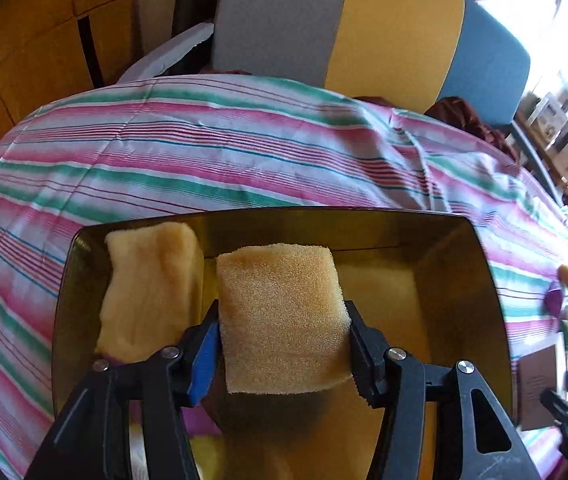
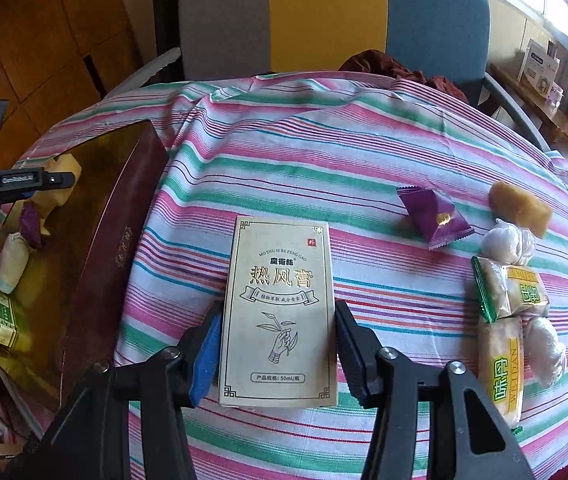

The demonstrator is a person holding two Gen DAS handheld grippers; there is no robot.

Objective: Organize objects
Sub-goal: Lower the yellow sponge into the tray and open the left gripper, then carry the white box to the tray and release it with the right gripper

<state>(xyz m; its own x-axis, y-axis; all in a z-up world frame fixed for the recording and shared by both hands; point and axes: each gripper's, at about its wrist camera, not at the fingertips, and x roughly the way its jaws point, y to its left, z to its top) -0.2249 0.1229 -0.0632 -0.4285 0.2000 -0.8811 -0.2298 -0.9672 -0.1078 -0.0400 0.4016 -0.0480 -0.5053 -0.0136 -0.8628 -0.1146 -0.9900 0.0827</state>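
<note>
My left gripper is shut on a yellow sponge block and holds it over the gold-lined box. A second yellow sponge lies in the box at the left. My right gripper has a finger on each side of a cream medicine carton with Chinese print, lying flat on the striped tablecloth; whether the fingers press on it I cannot tell. In the right wrist view the box stands at the left, dark red outside, with small packets inside, and the left gripper reaches over it.
On the cloth at the right lie a purple sachet, a brown block, white wrapped balls and green-yellow snack packs. Chairs in grey, yellow and blue stand behind the table. A dark red cloth lies at the far edge.
</note>
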